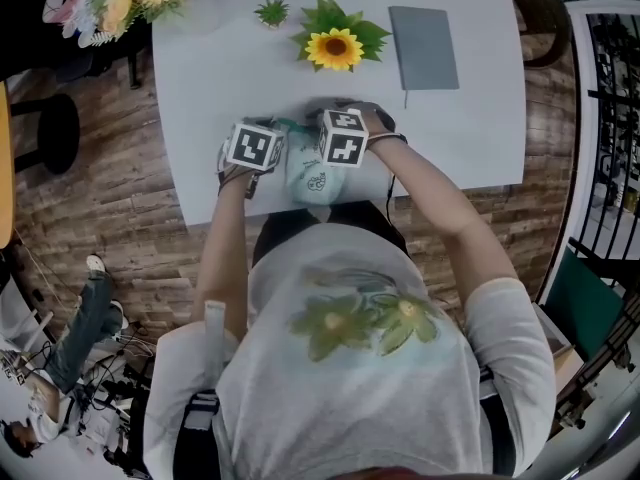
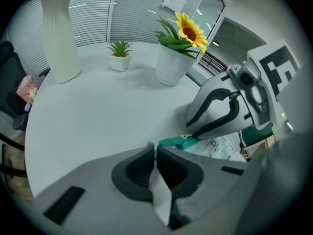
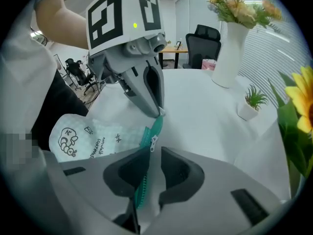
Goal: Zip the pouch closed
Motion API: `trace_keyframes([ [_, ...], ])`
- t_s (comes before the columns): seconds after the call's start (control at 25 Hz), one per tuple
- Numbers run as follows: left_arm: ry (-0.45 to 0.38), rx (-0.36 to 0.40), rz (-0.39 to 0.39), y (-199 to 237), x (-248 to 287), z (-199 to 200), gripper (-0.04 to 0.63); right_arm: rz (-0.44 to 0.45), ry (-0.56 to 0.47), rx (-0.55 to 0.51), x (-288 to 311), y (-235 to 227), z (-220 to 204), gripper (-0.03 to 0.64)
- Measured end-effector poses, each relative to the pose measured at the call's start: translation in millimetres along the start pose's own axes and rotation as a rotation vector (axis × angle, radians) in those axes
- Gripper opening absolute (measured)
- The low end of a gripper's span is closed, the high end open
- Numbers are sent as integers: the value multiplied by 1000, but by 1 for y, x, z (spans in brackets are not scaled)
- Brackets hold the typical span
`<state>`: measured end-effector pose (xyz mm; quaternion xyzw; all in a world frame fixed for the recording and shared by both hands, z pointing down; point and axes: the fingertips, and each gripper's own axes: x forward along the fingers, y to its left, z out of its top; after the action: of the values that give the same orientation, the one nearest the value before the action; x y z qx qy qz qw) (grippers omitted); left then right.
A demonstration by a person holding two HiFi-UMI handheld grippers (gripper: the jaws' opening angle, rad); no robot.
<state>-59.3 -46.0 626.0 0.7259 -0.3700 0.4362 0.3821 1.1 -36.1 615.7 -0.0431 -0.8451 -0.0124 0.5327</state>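
Pouch: your pale mint fabric pouch with black doodle print lies at the near edge of the white worktop, centre of the head view, under both marker cubes.
Left tongs: your left tongs are pinched tight on a pale strip at the pouch's end, low centre of the left gripper view.
Right tongs: your right tongs stand slightly apart. The pouch's teal zipper tape runs between them against the left-hand pad, with a gap to the other.
Slider: the small silver slider sits just above that pad.
Background: a yellow sunflower and a grey notebook sit at upper centre, well apart from the pouch.
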Motion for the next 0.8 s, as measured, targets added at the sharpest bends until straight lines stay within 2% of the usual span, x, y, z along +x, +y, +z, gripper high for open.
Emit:
trace_keyframes([
  [0.16, -1, -5, -6, 0, 0, 0, 21, 15, 13, -13, 4, 4, 0, 67],
  [0.36, 0, 1, -6, 0, 0, 0, 21, -75, 13, -31, -1, -17, 0, 67],
  [0.48, -1, 2, -4, 0, 0, 0, 21, -44, 13, -16, -2, -18, -1, 67],
  [0.6, -2, 2, -5, 0, 0, 0, 21, -9, 35, -80, 0, -8, -1, 67],
  [0.8, 0, 3, -4, -1, 0, 0, 21, -38, 36, -144, 6, -8, 6, 67],
])
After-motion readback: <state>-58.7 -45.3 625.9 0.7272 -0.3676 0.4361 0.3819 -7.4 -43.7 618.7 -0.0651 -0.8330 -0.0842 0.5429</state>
